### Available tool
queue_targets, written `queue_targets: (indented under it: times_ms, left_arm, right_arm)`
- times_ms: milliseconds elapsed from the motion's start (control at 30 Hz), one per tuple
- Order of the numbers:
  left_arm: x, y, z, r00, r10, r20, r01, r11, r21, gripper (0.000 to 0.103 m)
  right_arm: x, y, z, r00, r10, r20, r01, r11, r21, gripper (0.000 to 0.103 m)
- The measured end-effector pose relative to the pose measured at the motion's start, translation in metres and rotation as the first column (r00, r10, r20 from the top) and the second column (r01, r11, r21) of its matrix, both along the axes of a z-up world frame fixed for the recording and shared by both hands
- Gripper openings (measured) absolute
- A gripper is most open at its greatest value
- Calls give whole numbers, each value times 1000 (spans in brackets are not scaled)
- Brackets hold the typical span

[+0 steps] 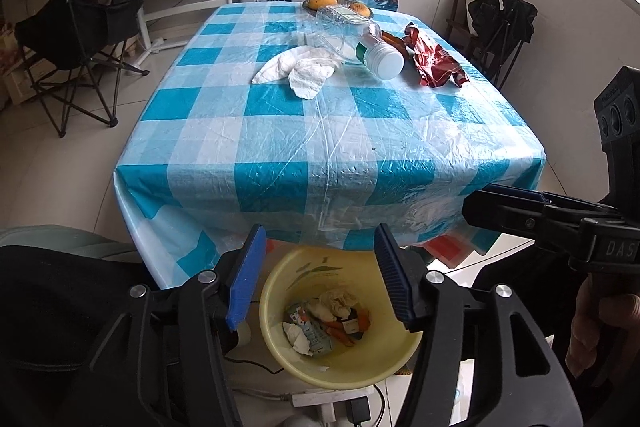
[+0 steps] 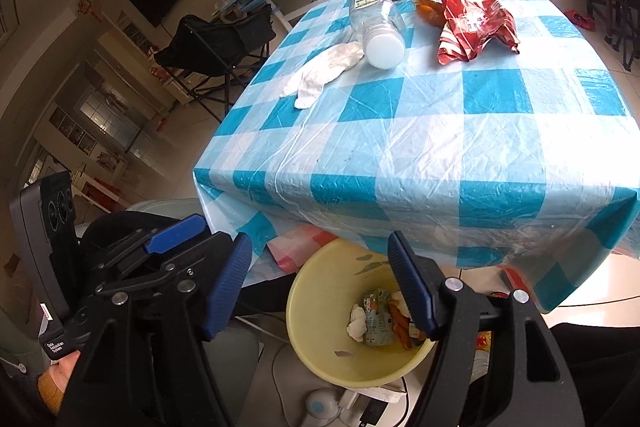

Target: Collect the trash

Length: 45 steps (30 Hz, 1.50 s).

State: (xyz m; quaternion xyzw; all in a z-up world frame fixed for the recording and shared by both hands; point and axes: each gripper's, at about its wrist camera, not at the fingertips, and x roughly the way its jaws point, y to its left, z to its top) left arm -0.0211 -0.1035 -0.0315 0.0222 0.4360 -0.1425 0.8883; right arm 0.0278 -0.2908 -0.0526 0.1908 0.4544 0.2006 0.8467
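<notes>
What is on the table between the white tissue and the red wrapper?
A clear plastic bottle with a white cap lies on its side between the crumpled tissue and the red wrapper. The right wrist view shows it best.

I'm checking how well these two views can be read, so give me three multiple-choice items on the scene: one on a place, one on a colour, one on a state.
1. Where is the yellow bin?
A. On the table
B. On the floor by the table's near edge
C. On the folding chair

2. What colour is the crumpled wrapper on the table?
A. Red
B. Green
C. Black

3. How is the clear plastic bottle placed?
A. Standing upright
B. Lying on its side
C. Inside the bin

Answers:
1 B, it sits low, below the hanging tablecloth.
2 A, it is red with white print.
3 B, its white cap faces the camera along the tabletop.
</notes>
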Motion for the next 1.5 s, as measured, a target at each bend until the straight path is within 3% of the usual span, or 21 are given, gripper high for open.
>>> queue_targets:
  times_ms: [333, 533, 733, 867, 967, 1200, 1500]
  left_arm:
    - [1, 5, 4, 997, 49, 51, -51, 998, 26, 73]
    - [10, 13, 17, 993, 89, 78, -88, 996, -10, 79]
    - [31, 24, 40, 984, 139, 115, -136, 990, -36, 84]
    - [50, 30, 48, 978, 164, 125, -159, 986, -46, 85]
    - [58, 36, 47, 976, 186, 115, -178, 981, -70, 85]
    - [69, 46, 22, 977, 212, 35, -208, 973, -97, 86]
    - [81, 42, 11, 980, 196, -19, -197, 972, -132, 87]
  right_arm:
    - [-1, 3, 4, 1000, -15, 22, 16, 999, -36, 73]
    - [5, -2, 12, 997, -49, 60, 54, 994, -97, 79]
    - [33, -31, 21, 985, -160, 65, 169, 969, -181, 81]
    - [68, -49, 13, 978, -205, 21, 203, 941, -271, 82]
    - [104, -53, -3, 981, -190, -28, 169, 923, -346, 82]
    - [166, -53, -11, 990, -142, -4, 124, 882, -455, 84]
    - [212, -22, -16, 1000, 9, 3, -6, 880, -475, 93]
